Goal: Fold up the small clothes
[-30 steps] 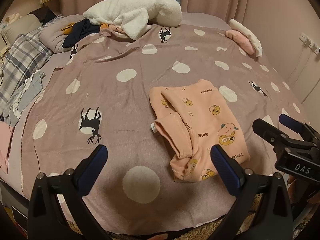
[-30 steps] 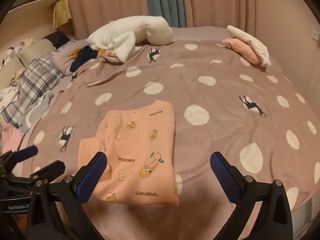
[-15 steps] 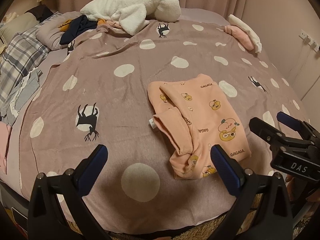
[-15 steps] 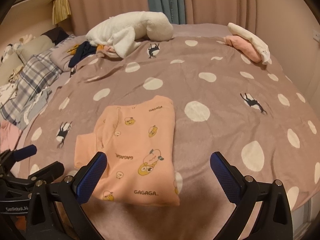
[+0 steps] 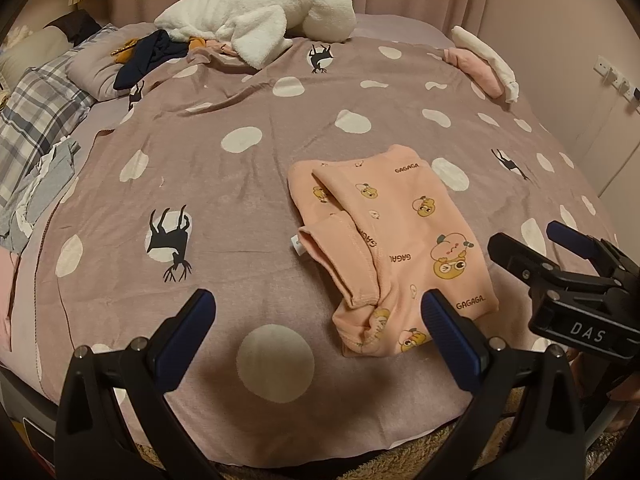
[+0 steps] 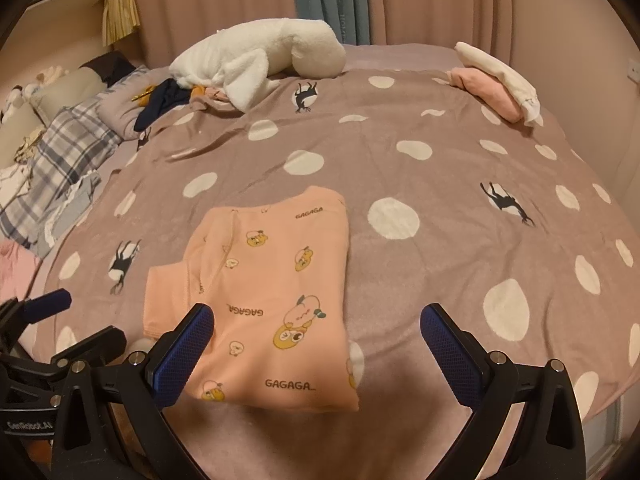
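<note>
- The left gripper (image 5: 318,334) has its jaws spread wide with nothing between them; its blue-padded fingers (image 5: 450,330) hang above the near edge of the bed, clear of the cloth.
- The right gripper (image 6: 316,344) is likewise gaping wide and holds nothing. Its left pad (image 6: 184,346) sits in front of the near left part of the garment; whether it touches the fabric cannot be told.
- From the left wrist view the right gripper (image 5: 560,254) shows at the right edge, just beside the garment's right side, with a label reading DAS.
- The task's thing, a folded peach children's top (image 6: 268,300) printed with cartoon figures and the word GAGAGA, lies flat on the near part of the bed, between the two grippers.
- Its sleeve (image 5: 340,264) is folded over along the left side, the cuff end pointing left, with a small white tag at the edge.
- It rests on a mauve blanket (image 5: 224,208) with white spots and black deer shapes.
- Far off, a white fleece garment (image 6: 260,60) lies in a heap, with a dark navy cloth (image 6: 160,104) to its left.
- At the far right sits a folded pink and white stack (image 6: 496,80).
- On the left lies a grey plaid cloth (image 5: 36,120).
- Pink curtains and a teal curtain (image 6: 332,0) hang behind the bed.
</note>
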Tool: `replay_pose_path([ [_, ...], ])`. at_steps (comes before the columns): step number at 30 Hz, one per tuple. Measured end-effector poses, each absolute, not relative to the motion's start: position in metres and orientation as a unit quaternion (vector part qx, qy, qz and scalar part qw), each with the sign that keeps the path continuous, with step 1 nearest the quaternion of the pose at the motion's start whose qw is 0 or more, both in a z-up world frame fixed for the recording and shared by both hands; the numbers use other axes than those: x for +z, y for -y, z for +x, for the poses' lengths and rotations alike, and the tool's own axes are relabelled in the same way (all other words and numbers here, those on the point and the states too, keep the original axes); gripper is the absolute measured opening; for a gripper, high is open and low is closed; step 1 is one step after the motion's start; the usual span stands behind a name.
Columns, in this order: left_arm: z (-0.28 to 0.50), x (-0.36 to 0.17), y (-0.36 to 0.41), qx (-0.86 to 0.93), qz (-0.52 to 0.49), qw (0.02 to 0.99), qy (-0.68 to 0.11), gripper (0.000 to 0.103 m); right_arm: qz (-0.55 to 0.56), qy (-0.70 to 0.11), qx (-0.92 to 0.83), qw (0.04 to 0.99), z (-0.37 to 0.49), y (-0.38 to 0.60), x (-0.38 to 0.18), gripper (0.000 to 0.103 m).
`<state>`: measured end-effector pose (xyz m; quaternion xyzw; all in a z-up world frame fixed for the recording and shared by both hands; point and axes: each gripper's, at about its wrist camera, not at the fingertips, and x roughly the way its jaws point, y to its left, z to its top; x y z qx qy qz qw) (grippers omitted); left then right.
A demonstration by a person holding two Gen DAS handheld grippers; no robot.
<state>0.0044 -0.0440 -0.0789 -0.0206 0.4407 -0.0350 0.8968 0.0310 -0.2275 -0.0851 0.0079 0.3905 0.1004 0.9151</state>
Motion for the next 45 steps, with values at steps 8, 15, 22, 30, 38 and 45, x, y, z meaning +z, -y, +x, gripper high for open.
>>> replay_pose_path([
  [8, 0.0042, -0.0789, 0.0447, -0.036, -0.022, 0.896, -0.442, 0.103, 0.008, -0.391, 0.1, 0.915, 0.0312, 0.227, -0.0851, 0.102],
  [15, 0.0042, -0.078, 0.0442, -0.041, -0.027, 0.895, -0.442, 0.103, 0.007, -0.39, 0.101, 0.915, 0.0313, 0.226, -0.0846, 0.102],
  [22, 0.0031, -0.0778, 0.044, -0.04, -0.027, 0.896, -0.442, 0.103, 0.007, -0.39, 0.101, 0.915, 0.0313, 0.2261, -0.0844, 0.102],
  [30, 0.0029, -0.0769, 0.0455, -0.039, -0.025, 0.895, -0.444, 0.103, 0.008, -0.389, 0.102, 0.915, 0.0313, 0.2256, -0.084, 0.102],
  [38, 0.003, -0.0768, 0.0466, -0.04, -0.026, 0.895, -0.444, 0.103, 0.009, -0.389, 0.102, 0.916, 0.0317, 0.2263, -0.084, 0.102],
  [45, 0.0044, -0.0767, 0.0437, -0.04, -0.032, 0.894, -0.444, 0.103, 0.008, -0.389, 0.103, 0.915, 0.0315, 0.2263, -0.0841, 0.102],
])
